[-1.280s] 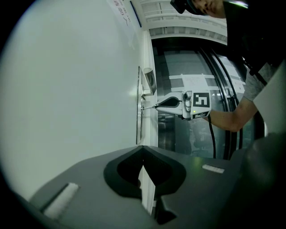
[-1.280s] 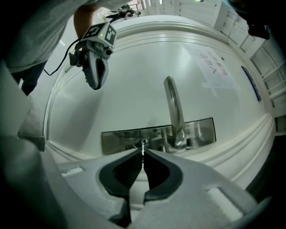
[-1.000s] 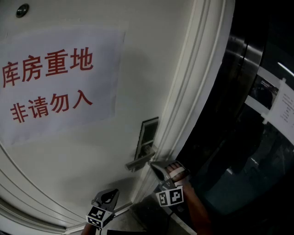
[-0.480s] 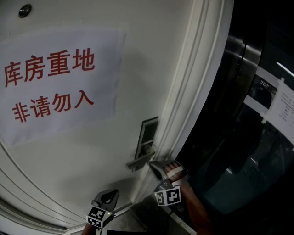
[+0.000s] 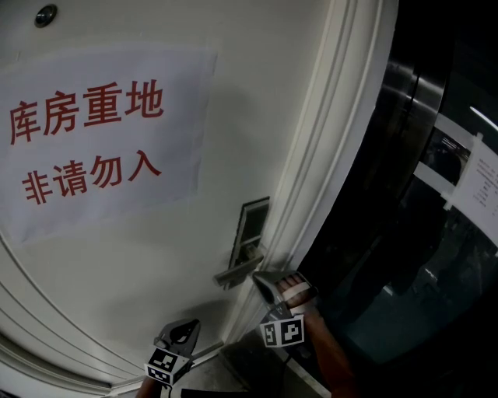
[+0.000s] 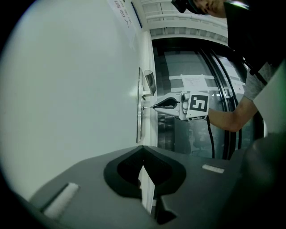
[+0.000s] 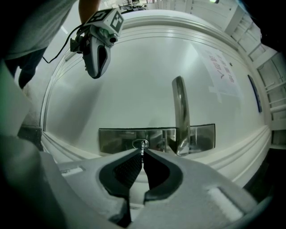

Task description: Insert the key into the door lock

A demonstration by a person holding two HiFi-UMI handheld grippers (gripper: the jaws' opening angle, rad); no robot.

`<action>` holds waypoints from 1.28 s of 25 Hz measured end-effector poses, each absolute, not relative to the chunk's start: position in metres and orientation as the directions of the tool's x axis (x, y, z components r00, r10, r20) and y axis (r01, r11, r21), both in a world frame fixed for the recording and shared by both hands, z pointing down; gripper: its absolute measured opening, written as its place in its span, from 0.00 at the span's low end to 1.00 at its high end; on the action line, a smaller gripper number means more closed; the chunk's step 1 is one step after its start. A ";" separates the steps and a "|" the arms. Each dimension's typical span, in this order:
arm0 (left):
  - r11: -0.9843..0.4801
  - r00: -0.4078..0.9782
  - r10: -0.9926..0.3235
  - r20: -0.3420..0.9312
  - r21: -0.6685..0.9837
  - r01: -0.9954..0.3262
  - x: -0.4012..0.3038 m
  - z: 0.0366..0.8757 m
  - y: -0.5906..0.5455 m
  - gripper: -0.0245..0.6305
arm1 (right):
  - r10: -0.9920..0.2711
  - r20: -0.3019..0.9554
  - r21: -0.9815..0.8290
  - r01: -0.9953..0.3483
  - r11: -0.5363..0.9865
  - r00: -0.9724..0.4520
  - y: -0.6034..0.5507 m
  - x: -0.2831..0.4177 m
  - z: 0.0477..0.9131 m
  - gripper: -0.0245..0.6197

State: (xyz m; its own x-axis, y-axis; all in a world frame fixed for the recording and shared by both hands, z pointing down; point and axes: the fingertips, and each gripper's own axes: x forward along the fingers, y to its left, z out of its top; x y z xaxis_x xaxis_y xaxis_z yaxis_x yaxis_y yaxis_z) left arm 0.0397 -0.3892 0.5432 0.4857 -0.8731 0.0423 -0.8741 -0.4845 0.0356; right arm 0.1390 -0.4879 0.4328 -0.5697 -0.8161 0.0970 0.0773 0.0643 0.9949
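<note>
a white door (image 5: 233, 116) fills the left of the head view. high at its far left is a small round peephole (image 5: 46, 15), and below that a pale paper sign (image 5: 93, 132) with two lines of red characters is stuck flat on the panel. at the bottom edge the left gripper (image 5: 184, 329) points level along the door, close to it but not touching, and well short of the lock. its jaws are together with nothing between them.

further right, near the door's edge, a metal plate (image 5: 250, 225) sits on the door with a lever handle (image 5: 237, 272) sticking out of its lower part. beside the handle on the plate is an oval keyhole (image 7: 140, 143). the key (image 7: 142, 150) is pinched edge-on between the tips of the right gripper (image 5: 264, 280), whose jaws are closed tight on it. the key's tip is at the keyhole; how deep it sits i cannot tell. a bare forearm (image 5: 334, 357) comes up from the lower right behind this gripper.

to the right of the door frame is dark glass (image 5: 405, 256), with a white paper notice (image 5: 475, 186) on it near the right edge.
</note>
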 end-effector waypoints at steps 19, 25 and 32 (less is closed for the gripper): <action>-0.447 0.448 -0.893 0.043 0.034 -0.894 0.022 0.541 -0.393 0.04 | -0.816 0.072 0.997 0.032 0.065 -0.573 -0.495 0.133 0.434 0.06; -0.446 0.446 -0.894 0.033 0.028 -0.895 0.024 0.537 -0.396 0.04 | -0.812 0.075 0.997 0.039 0.064 -0.579 -0.498 0.130 0.433 0.06; -0.442 0.443 -0.896 0.032 0.028 -0.897 0.026 0.537 -0.397 0.04 | -0.805 0.077 0.997 0.040 0.066 -0.588 -0.499 0.129 0.434 0.06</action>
State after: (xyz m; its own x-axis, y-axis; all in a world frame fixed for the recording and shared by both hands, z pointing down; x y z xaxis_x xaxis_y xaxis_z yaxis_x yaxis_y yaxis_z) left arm 0.0256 -0.3971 0.5367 0.4426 -0.8961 0.0320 -0.8966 -0.4419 0.0283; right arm 0.1293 -0.4993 0.4338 -0.5882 -0.8050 0.0771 0.0403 0.0660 0.9970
